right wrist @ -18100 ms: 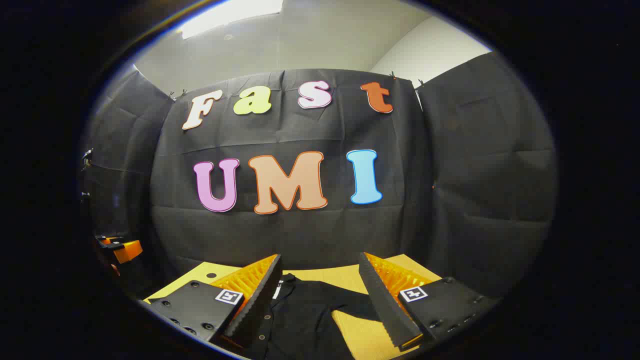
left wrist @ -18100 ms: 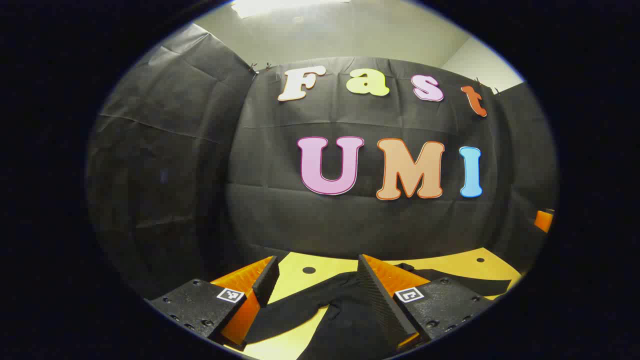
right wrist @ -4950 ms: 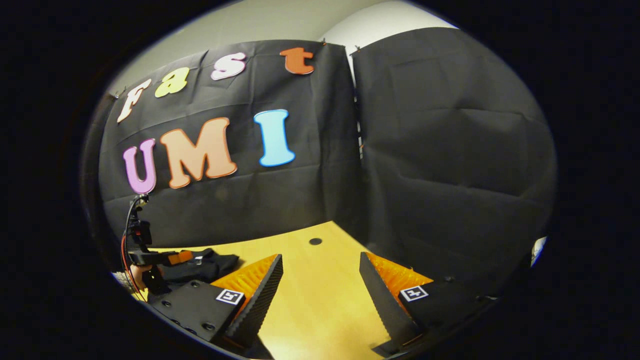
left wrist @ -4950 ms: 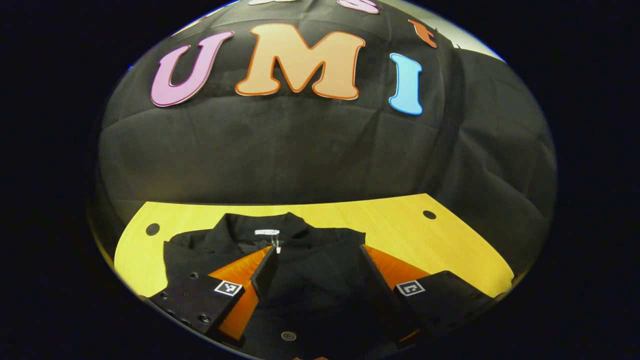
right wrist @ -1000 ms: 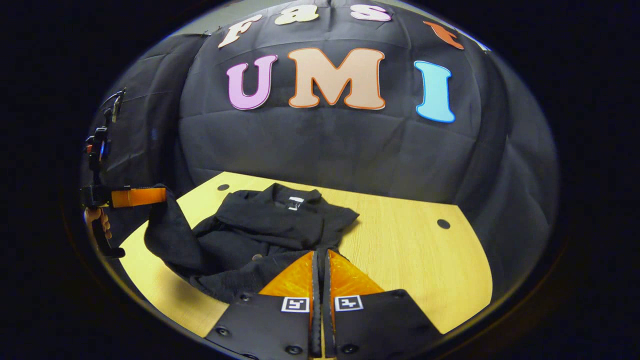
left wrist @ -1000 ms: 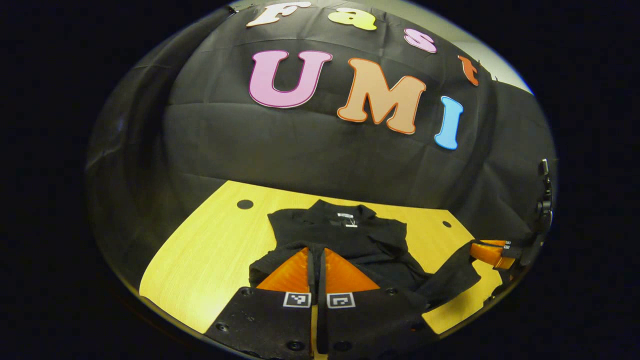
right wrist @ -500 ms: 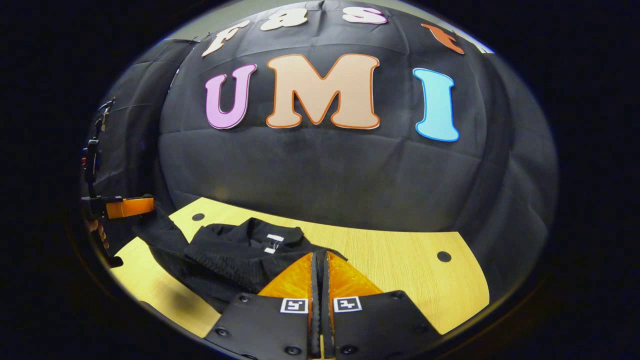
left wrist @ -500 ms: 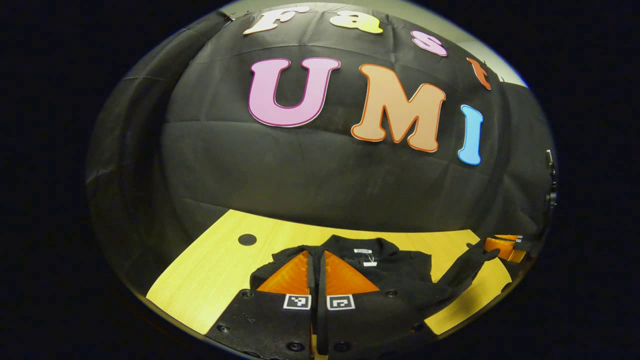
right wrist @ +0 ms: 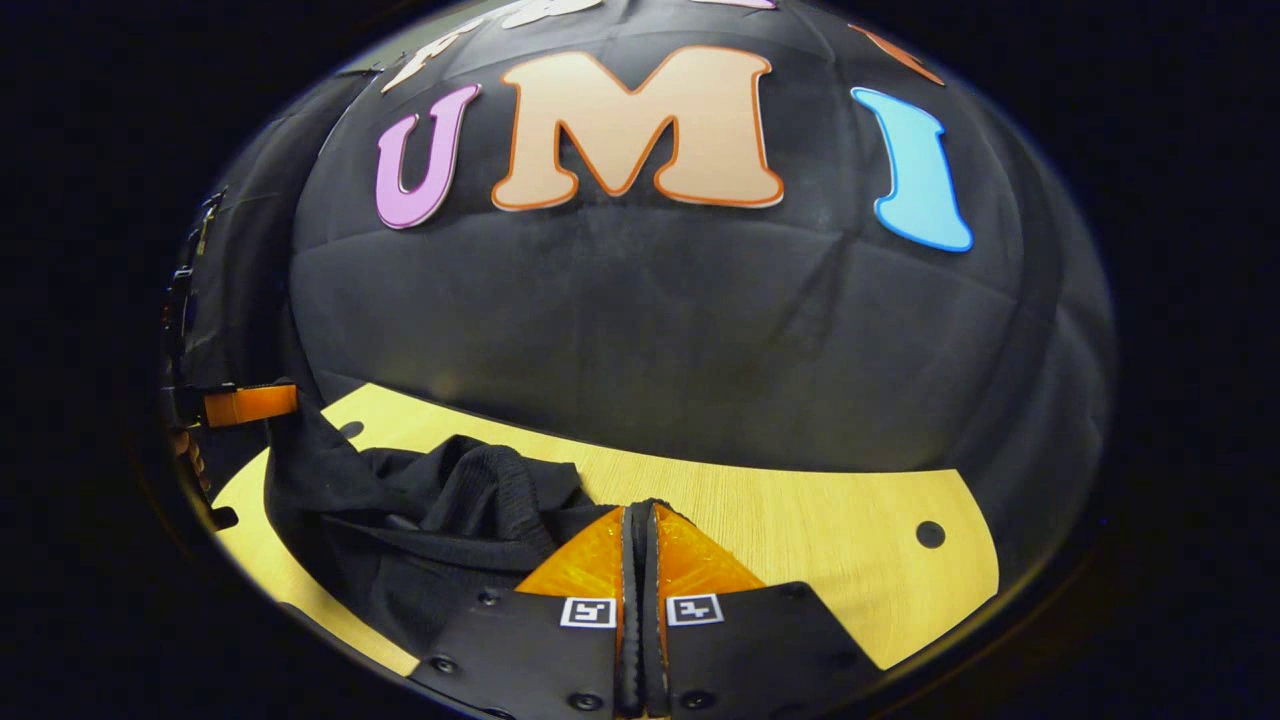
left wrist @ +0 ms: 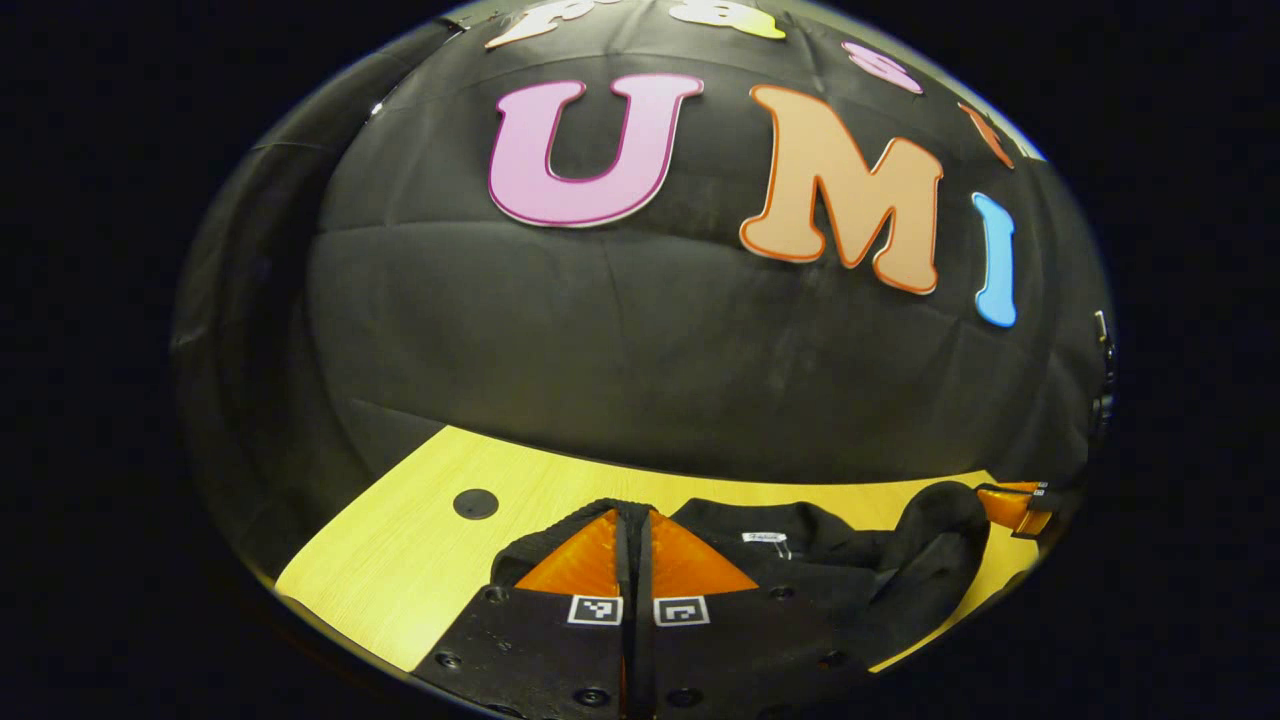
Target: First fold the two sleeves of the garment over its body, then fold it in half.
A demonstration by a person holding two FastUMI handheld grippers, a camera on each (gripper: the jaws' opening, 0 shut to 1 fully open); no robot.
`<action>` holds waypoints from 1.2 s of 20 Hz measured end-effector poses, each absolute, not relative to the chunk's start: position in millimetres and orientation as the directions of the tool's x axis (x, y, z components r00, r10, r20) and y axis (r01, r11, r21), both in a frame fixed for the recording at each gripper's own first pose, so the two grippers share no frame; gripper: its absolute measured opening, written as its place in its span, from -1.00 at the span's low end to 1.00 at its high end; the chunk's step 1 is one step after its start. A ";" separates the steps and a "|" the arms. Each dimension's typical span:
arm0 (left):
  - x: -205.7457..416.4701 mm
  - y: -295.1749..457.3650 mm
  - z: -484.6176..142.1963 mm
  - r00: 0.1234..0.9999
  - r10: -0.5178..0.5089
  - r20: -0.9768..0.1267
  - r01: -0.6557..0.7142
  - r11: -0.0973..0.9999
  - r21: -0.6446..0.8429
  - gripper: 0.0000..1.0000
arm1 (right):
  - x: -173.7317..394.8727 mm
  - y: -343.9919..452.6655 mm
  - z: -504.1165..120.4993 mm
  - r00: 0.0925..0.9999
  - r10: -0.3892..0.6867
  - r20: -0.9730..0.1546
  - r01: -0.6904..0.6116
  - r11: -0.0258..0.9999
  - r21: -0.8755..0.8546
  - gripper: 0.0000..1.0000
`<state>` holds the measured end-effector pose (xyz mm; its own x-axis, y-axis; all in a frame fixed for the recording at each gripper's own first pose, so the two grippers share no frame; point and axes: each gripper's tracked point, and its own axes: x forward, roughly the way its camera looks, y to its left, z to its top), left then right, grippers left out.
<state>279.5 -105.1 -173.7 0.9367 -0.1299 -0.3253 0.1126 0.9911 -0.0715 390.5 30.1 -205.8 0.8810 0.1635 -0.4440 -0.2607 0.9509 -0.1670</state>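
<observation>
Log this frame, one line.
step: half fold | left gripper: shut on shirt | right gripper: shut on shirt | table

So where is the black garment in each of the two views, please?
Left gripper view: the black garment lies at bottom centre-right, behind the left gripper.
Right gripper view: it lies bottom left, beside the right gripper.
Shared landmark: the yellow table under it.

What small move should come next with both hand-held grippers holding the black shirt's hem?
Probably lower both and open them. The left hand-held gripper and right hand-held gripper, each shut on the black fabric shirt, are near its white neck tag over the yellow wooden table.
</observation>
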 end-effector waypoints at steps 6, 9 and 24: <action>304.6 -101.1 -221.3 0.907 -0.097 -0.410 0.077 0.995 -0.065 -0.93 | 429.0 40.7 -248.9 0.853 0.154 -0.499 -0.278 0.943 -0.185 -0.92; 315.9 -92.4 -228.2 0.908 -0.071 -0.412 0.065 0.997 -0.030 -0.76 | 428.9 36.5 -256.6 0.837 0.151 -0.526 -0.273 0.948 -0.163 -0.82; 282.0 -70.3 -119.9 0.972 -0.036 -0.231 0.016 0.996 -0.089 0.87 | 384.2 6.4 -128.3 0.927 0.173 -0.334 -0.257 0.939 -0.228 1.00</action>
<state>282.0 -70.3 -119.9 0.9723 -0.0358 -0.2309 0.0155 0.9959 -0.0892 384.2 6.4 -128.3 0.9267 0.1727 -0.3337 -0.2571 0.9391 -0.2281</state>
